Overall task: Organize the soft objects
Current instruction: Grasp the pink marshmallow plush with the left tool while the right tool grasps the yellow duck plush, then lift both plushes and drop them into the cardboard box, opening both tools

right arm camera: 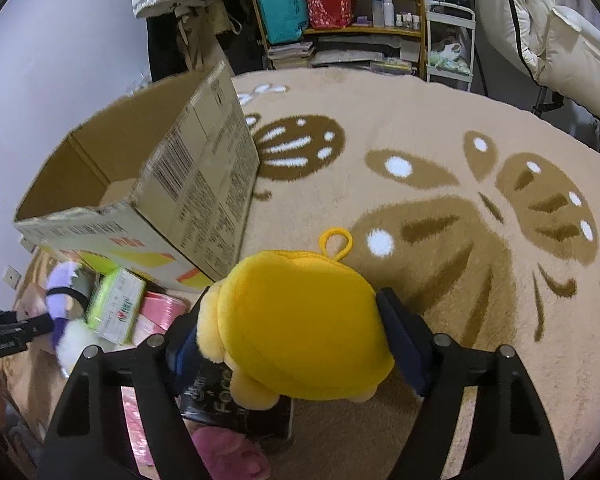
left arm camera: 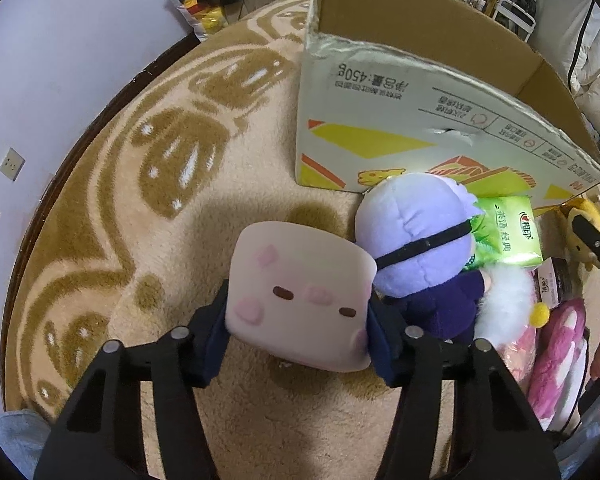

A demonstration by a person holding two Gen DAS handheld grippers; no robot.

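Left gripper [left arm camera: 298, 334] clamped on pink cube plush [left arm camera: 300, 300], frame center; right gripper [right arm camera: 290, 340] clamped on yellow plush [right arm camera: 304, 320], lower center.

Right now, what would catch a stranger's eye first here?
A pale pink cube toy with a little face sits squeezed between the left gripper fingers. A bright yellow plush fills the right gripper. Behind both, an open cardboard box stands on the tan patterned rug.
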